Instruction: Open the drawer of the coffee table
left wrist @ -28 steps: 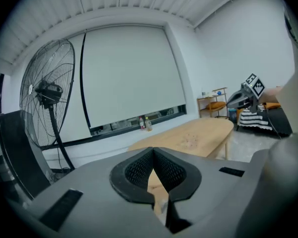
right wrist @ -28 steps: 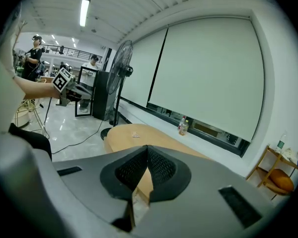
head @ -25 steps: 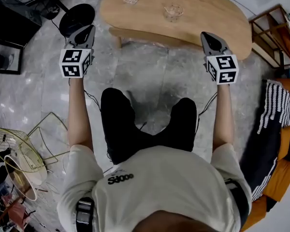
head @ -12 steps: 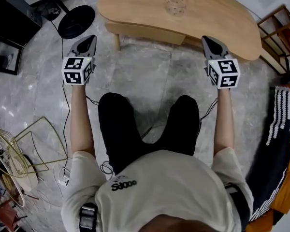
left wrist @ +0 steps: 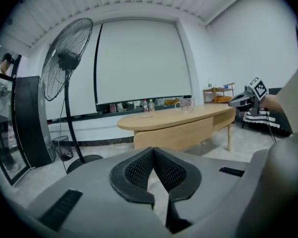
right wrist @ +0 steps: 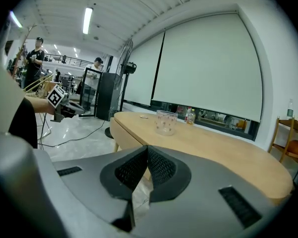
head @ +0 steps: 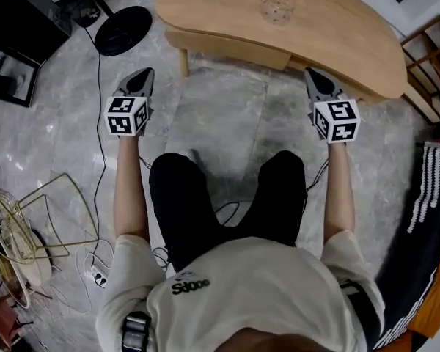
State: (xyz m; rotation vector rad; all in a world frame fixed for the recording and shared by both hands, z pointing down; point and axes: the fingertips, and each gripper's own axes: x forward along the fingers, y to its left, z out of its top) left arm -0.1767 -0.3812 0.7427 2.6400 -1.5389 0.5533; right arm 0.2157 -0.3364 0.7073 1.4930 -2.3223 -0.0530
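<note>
The light wooden coffee table point(head: 337, 35) stands ahead of me, with its drawer front point(head: 227, 48) under the near edge. The left gripper view shows that same front panel point(left wrist: 174, 135) closed. My left gripper point(head: 141, 75) hovers over the floor, short of the table's left leg, its jaws shut and empty point(left wrist: 153, 152). My right gripper point(head: 313, 75) is near the table's right front edge, also shut with nothing in it point(right wrist: 147, 150). Neither touches the table. A clear glass point(head: 277, 7) stands on the tabletop.
A standing fan's round base point(head: 123, 29) and a black cabinet point(head: 22, 13) are at the left, with a cable across the floor. A wire fan cage point(head: 15, 226) lies at the near left. A wooden shelf point(head: 433, 57) and a striped cloth point(head: 436, 189) are at the right.
Both grippers have sunk lower in front of the table, still shut. The table now sits closer to them in the head view.
</note>
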